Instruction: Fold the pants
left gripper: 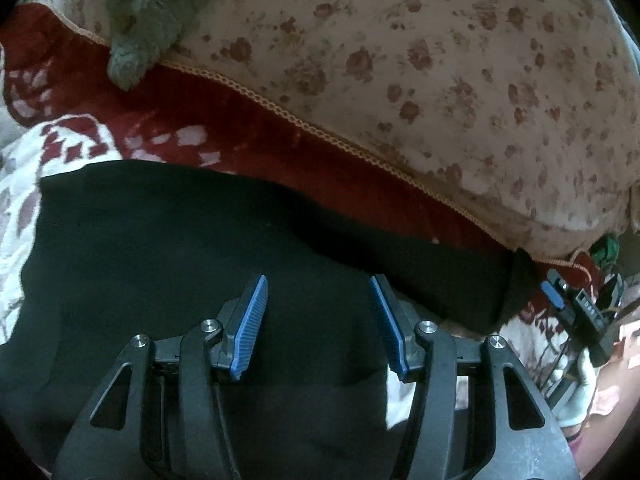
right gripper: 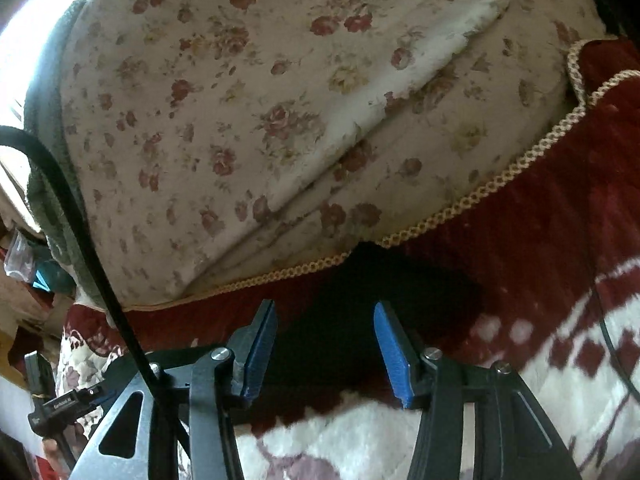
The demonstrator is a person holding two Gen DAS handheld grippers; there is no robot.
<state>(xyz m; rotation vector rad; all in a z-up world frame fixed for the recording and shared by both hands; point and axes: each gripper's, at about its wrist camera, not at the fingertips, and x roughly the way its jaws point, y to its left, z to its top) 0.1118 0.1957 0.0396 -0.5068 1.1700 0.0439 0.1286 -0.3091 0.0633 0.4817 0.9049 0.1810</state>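
bed, red-white blanket [left gripper: 360, 200] + floral pillow [left gripper: 440, 60] | black pants [left gripper: 180, 240] flat on blanket | left gripper [left gripper: 318, 284] wide open, empty, over pants | right gripper [right gripper: 324, 312] wide open, empty, at pants end | step: pre-grasp; next: pinch edges, fold

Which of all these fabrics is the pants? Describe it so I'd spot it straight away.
Start at the big cream rose-printed quilt with its braided gold edging. Below it lies a dark red and white patterned blanket, and on that blanket the plain black pants are spread. They are the only fabric with no print, under the open left gripper.
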